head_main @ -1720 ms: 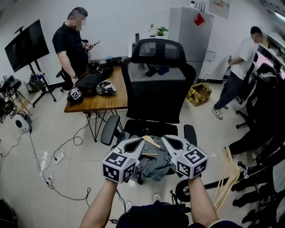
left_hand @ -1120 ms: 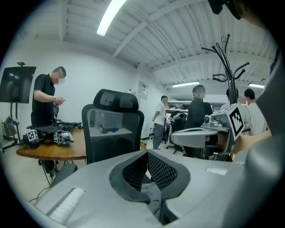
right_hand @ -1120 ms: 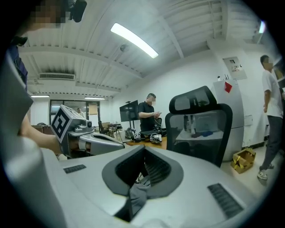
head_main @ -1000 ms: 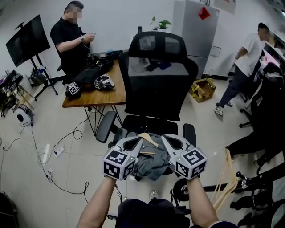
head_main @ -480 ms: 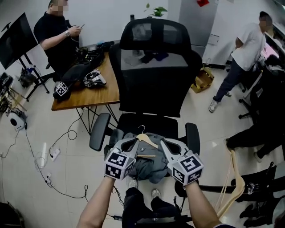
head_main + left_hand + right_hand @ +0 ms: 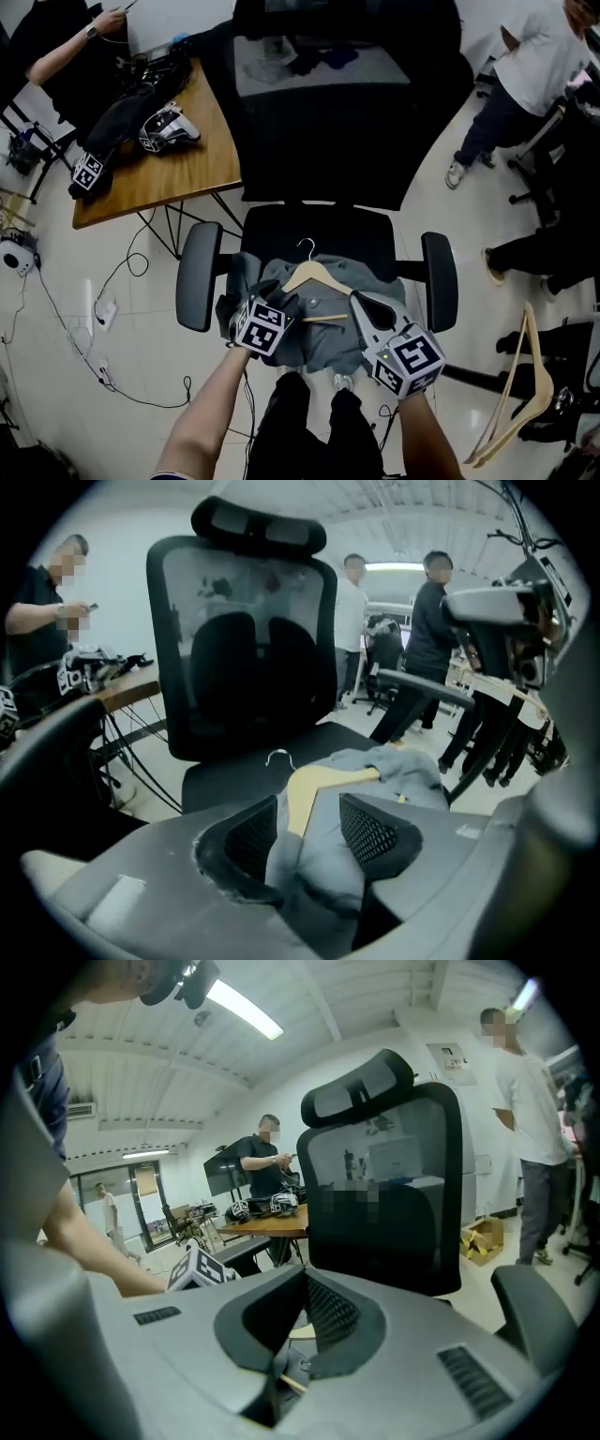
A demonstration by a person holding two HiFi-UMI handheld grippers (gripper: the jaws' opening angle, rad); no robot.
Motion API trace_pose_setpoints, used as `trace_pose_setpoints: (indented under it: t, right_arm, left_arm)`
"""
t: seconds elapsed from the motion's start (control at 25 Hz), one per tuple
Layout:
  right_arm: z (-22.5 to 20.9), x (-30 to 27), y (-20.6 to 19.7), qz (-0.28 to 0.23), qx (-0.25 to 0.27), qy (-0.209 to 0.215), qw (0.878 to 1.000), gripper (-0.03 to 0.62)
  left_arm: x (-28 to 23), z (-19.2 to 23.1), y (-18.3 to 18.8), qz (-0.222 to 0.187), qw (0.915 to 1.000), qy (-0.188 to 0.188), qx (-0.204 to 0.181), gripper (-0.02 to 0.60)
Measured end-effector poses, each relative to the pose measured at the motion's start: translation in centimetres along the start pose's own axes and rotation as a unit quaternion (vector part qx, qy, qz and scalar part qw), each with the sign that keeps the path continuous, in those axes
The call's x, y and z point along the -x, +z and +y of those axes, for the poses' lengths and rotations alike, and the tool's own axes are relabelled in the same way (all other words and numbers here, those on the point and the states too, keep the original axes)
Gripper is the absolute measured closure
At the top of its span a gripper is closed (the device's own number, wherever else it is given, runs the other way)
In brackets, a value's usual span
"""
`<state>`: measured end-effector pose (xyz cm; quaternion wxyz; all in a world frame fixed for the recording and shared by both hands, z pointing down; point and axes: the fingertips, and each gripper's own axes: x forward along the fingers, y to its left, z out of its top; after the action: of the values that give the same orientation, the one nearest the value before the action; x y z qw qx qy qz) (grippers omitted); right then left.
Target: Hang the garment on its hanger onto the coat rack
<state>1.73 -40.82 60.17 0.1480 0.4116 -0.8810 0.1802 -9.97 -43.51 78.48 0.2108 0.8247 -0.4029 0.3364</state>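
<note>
Both grippers have dropped to the grey garment (image 6: 328, 330), crumpled on its wooden hanger (image 6: 314, 275) on the chair seat (image 6: 319, 230). Left gripper (image 6: 309, 808) jaws have just been opening and stand spread around a cloth fold. Right gripper (image 6: 305, 1283) jaws are pressed together over the seat's front. Pickup is starting; next likely calls for gripping the hanger.

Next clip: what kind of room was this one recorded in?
Probably an office or lab workspace: a black mesh office chair in the middle, a wooden desk piled with equipment beside it, and loose cables trailing over the tiled floor.
</note>
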Motion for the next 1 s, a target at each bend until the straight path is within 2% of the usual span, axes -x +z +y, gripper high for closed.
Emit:
trace_pose_setpoints:
  t: [0.08,0.28,0.52,0.64,0.76,0.88,1.0]
  right_arm:
    - [-0.3,-0.9,-0.8,0.001,-0.009,-0.007,1.0,0.594]
    - [-1.3,-1.2,-2.4,0.01,-0.026,-0.029,0.999,0.594]
    - [-2.4,-0.7,-3.6,0.017,-0.047,-0.053,0.997,0.594]
    - [-2.4,-0.5,-3.8,0.017,-0.048,-0.058,0.997,0.594]
    - [-2.7,-0.3,-4.1,0.017,-0.053,-0.064,0.996,0.594]
    - [-2.8,0.1,-4.3,0.016,-0.054,-0.069,0.996,0.594]
    - [-3.0,0.6,-3.8,0.012,-0.053,-0.074,0.996,0.594]
  left_arm:
    - [-2.4,0.7,-1.8,0.038,0.9991,-0.018,0.001,0.353]
    - [-5.4,1.7,-4.7,0.102,0.9939,-0.042,0.008,0.324]
    - [-7.3,1.0,-6.1,0.146,0.9848,-0.094,0.016,0.334]
    - [-8.2,1.1,-7.5,0.169,0.9798,-0.103,0.03,0.345]
    - [-8.7,1.4,-7.6,0.171,0.9793,-0.103,0.032,0.393]
    - [-8.0,0.1,-6.5,0.164,0.979,-0.122,0.003,0.478]
    - [-6.8,0.1,-5.3,0.144,0.9829,-0.113,-0.02,0.483]
